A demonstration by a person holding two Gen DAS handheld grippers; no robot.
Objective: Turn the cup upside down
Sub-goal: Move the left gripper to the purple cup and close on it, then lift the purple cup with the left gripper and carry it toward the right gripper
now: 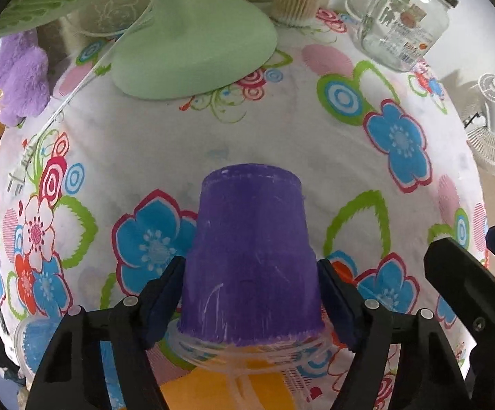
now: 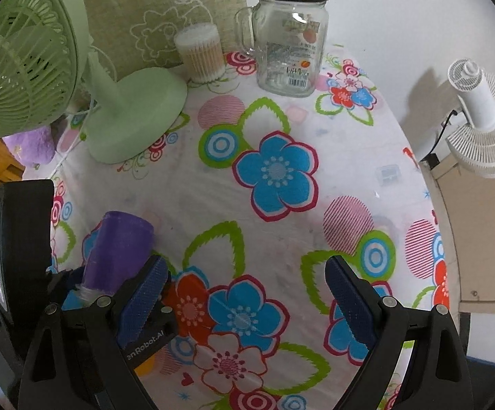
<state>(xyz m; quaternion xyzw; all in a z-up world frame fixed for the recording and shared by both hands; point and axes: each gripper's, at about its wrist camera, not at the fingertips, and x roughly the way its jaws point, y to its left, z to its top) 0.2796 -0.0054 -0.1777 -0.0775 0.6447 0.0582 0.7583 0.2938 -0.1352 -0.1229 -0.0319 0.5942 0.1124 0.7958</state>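
A purple cup (image 1: 251,256) with a clear rim is held between the fingers of my left gripper (image 1: 251,300). Its closed base points away from the camera and its rim lies near the gripper body. The blue pads (image 1: 165,294) press on both sides of the cup. It is also seen in the right wrist view (image 2: 117,253), held by the left gripper at the left edge. My right gripper (image 2: 244,294) is open and empty over the flowered tablecloth (image 2: 275,177), to the right of the cup.
A green desk fan (image 2: 128,116) stands at the back left with its cord and plug (image 1: 18,177). A glass jar mug (image 2: 288,41), a cotton swab tub (image 2: 201,51), a purple plush toy (image 1: 15,75) and a white fan (image 2: 483,116) off the table's right edge surround the area.
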